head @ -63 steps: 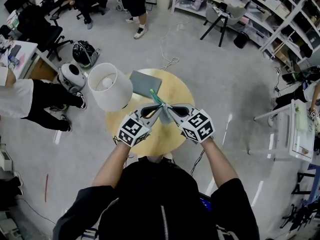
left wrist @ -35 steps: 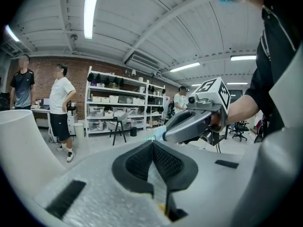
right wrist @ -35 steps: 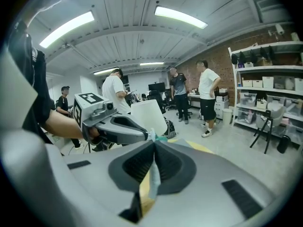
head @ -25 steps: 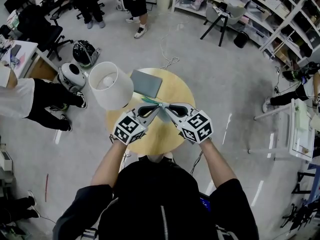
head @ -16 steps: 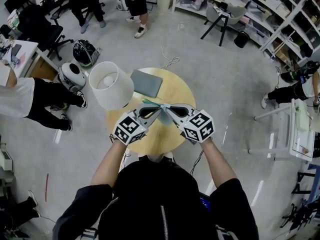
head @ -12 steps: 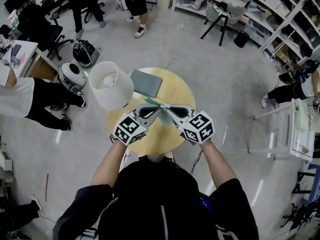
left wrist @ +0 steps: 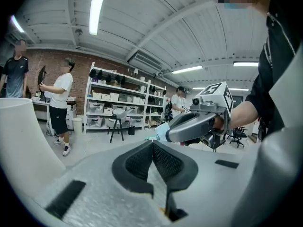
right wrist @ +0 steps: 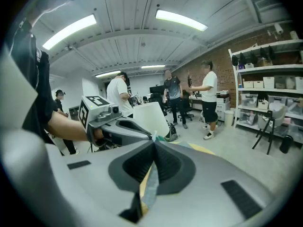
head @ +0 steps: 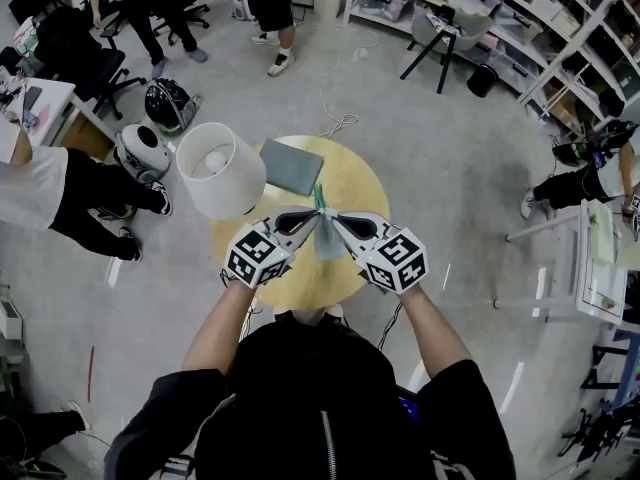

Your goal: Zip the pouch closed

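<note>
**Left tongs point(head: 312, 216) and right tongs point(head: 331, 217) both clamped on the pouch point(head: 327, 238)**

I have both sets pinched tight, tips nearly touching, each biting the pouch from its own side. In the right gripper view a strip of teal and yellow fabric runs down the slot between the pads. The left gripper view shows a paler strip caught the same way. I read this paired hold as one side anchoring the fabric so the other can draw it closed, though I cannot tell which does which.

Under them is the round wooden table point(head: 358, 180), there as a backstop if the grip slips. The white lamp shade point(head: 222, 178) stands at its left edge, close beside my left tongs, so I would keep that arm's travel small. A flat grey pad point(head: 292, 167) lies on the far side, just beyond the tips.

The pouch itself hangs off the tabletop between the tips, over the table's middle. How much of its opening is closed is too small to tell.
</note>
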A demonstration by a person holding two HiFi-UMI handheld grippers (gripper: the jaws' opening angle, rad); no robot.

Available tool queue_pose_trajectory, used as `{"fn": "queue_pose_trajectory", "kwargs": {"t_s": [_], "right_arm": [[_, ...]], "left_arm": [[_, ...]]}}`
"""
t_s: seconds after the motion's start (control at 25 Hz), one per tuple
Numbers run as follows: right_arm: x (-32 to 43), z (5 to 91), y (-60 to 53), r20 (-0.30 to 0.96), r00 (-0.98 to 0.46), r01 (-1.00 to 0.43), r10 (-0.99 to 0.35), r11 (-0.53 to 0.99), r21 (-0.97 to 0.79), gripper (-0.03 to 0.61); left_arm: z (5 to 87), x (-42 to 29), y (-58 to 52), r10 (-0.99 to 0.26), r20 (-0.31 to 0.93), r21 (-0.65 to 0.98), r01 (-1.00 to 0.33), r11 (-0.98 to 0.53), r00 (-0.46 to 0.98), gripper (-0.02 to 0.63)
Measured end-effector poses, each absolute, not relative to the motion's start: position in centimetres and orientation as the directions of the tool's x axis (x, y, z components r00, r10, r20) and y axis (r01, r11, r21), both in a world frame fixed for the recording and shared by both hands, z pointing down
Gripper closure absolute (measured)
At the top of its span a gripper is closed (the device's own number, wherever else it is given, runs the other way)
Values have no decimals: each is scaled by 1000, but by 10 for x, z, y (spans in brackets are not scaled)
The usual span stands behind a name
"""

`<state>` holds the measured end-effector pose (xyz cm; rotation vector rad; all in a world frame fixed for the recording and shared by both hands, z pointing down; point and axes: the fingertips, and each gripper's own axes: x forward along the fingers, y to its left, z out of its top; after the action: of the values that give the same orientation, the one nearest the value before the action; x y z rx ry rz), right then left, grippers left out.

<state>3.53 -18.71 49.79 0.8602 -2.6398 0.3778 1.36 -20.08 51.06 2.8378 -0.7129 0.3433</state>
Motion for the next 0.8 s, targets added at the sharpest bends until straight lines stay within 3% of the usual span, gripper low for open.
{"fn": "queue_pose_trajectory", "kwargs": {"t_s": [0.64, 0.8], "right_arm": [[38, 501, -184, 379, -796, -571, -473, 794, -209, 554], [35, 499, -182, 369, -820, -541, -437, 803, -251, 512]], "left_arm": [[502, 24, -186, -371, 273, 41, -396, -917, 888, 609], [500, 25, -186, -360, 279, 34, -383, -923, 890, 609]]}}
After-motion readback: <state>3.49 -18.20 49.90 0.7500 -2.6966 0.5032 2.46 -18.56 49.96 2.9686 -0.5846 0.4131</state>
